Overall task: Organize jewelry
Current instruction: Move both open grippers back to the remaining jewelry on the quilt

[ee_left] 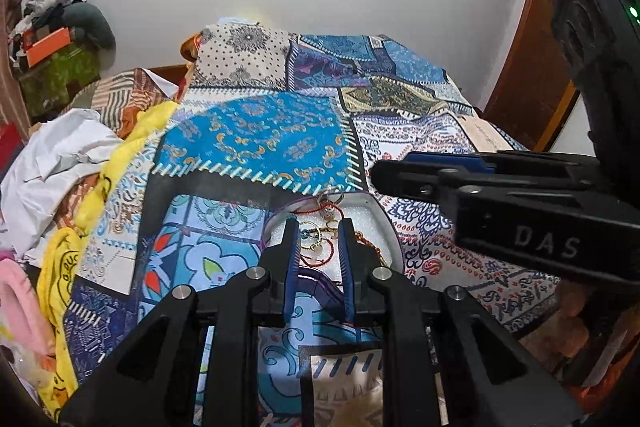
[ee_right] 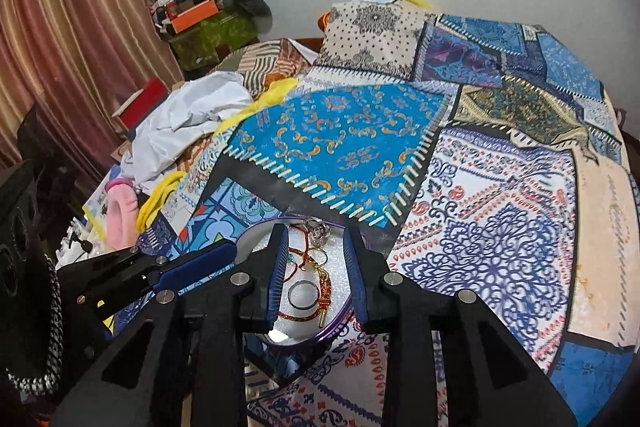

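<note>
A shallow round tin with a purple rim and white foam lining lies on the patchwork bedspread. It holds a tangle of jewelry: red thread bracelets, gold hoops, a silver ring and a plain band. The tin also shows in the left wrist view, with hoops and red thread inside. My left gripper is open and hovers over the tin, empty. My right gripper is open above the tin, empty. The right gripper also shows in the left wrist view, its state unclear there.
Crumpled white cloth, yellow fabric and a pink item pile up left of the bedspread. A stack of clothes and an orange box stand by the wall. Curtains hang at the left.
</note>
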A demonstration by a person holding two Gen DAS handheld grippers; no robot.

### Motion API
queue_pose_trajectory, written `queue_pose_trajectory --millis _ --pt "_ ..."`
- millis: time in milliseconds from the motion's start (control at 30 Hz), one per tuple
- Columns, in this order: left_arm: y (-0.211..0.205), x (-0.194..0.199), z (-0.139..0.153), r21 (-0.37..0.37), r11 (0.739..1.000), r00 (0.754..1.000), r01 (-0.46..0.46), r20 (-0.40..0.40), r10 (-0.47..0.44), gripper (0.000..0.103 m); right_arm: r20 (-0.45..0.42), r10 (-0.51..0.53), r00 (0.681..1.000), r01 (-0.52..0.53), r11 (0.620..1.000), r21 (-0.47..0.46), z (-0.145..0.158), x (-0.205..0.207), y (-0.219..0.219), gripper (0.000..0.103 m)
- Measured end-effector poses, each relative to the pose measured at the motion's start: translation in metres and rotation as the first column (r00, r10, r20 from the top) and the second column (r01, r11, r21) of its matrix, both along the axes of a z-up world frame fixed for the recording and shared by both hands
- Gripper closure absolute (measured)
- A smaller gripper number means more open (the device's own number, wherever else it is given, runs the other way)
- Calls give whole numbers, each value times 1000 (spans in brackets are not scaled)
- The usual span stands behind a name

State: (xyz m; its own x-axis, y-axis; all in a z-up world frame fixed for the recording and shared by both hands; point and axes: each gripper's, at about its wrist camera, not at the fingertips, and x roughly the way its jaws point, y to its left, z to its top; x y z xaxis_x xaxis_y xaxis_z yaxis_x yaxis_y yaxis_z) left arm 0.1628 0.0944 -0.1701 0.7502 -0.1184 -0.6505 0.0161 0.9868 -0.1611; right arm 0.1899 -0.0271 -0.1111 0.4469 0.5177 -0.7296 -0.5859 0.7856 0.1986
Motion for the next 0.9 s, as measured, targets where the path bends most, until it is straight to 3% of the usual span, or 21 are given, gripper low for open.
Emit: queue_pose_trajectory --millis 467,733,900 --pt "-2 -30 43 23 997 996 -69 67 67 82 102 -54 993 54 999 1 37 -30 -40 77" --pt "-19 -44 55 36 997 994 -70 82 67 62 134 -109 985 111 994 -6 45 -44 -71 63" --pt "-34 -45 60 43 998 996 -39 86 35 60 148 -152 977 157 987 -24 44 -52 -95 60"
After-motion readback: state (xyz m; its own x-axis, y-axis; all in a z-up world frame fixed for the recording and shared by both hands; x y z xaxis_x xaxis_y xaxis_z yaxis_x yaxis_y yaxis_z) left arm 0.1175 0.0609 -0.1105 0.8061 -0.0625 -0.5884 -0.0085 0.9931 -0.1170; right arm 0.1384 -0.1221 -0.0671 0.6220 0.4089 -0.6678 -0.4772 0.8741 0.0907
